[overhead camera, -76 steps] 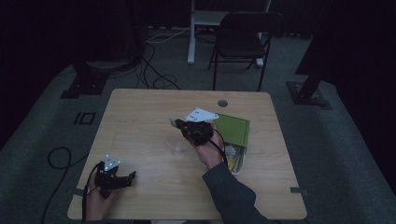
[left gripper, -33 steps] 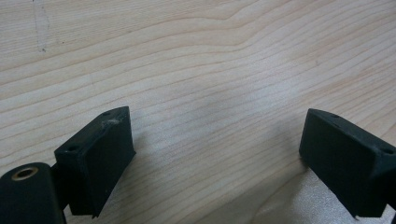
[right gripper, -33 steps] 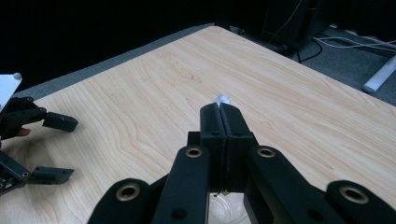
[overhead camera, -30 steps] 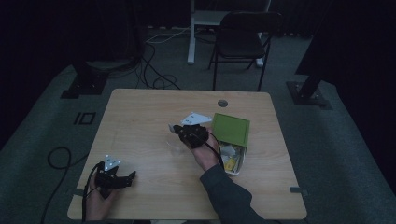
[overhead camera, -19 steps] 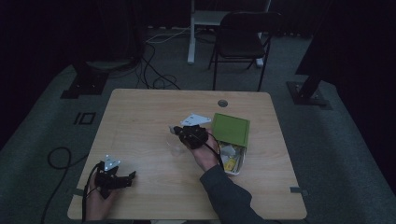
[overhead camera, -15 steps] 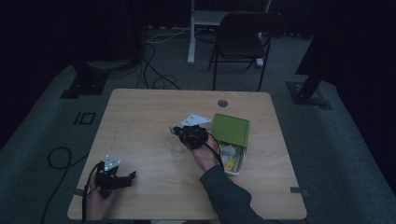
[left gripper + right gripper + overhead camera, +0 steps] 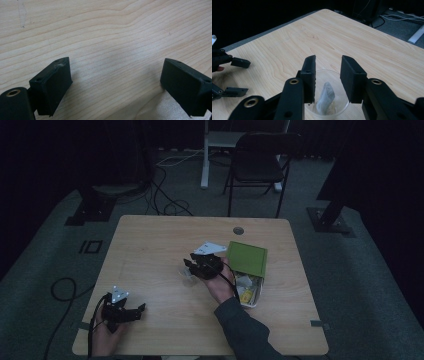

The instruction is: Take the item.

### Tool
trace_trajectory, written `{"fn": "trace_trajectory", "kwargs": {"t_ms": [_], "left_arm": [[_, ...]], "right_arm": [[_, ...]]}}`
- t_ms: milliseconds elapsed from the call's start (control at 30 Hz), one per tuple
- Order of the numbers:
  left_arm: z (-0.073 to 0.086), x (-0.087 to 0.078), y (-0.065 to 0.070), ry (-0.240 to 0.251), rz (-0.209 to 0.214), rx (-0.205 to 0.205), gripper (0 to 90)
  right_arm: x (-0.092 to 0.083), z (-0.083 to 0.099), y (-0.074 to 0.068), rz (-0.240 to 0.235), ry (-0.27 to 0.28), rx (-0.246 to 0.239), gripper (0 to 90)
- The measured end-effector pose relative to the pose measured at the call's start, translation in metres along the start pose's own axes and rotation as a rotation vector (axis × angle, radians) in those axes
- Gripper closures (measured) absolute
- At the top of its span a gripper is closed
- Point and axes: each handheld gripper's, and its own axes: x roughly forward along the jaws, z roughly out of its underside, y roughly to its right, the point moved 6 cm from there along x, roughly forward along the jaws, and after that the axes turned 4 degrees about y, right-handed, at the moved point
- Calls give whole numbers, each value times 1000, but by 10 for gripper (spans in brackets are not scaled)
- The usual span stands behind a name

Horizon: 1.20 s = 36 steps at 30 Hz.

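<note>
Table (image 7: 120,30) of pale wood, grain plain, finish smooth and matt. Jaws of both grippers (image 7: 327,72) (image 7: 117,82) in matt black plastic, brass-looking rivets at the pivots. Cup (image 7: 338,100) of clear, glossy plastic; inside, a crinkled grey sachet (image 7: 325,97). Box (image 7: 247,258) lid matt green.

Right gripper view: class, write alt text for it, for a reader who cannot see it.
Two black jaws stand apart above a clear plastic cup that holds a grey tea bag, on a pale wooden table. The left gripper rests open at the far left edge.
</note>
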Motion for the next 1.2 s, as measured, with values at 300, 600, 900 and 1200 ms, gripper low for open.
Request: {"fn": "trace_trajectory", "kwargs": {"t_ms": [300,600,900,1200], "left_arm": [[0,0,0,0,0,0,106],[0,0,0,0,0,0,106],[0,0,0,0,0,0,106],[0,0,0,-1,0,0,107]], "right_arm": [[-2,2,1,1,0,8,636],[-7,3,1,5,5,5,633],[-17,11,-2,2,-5,4,621],[-34,28,-15,-5,-21,-45,609]]}}
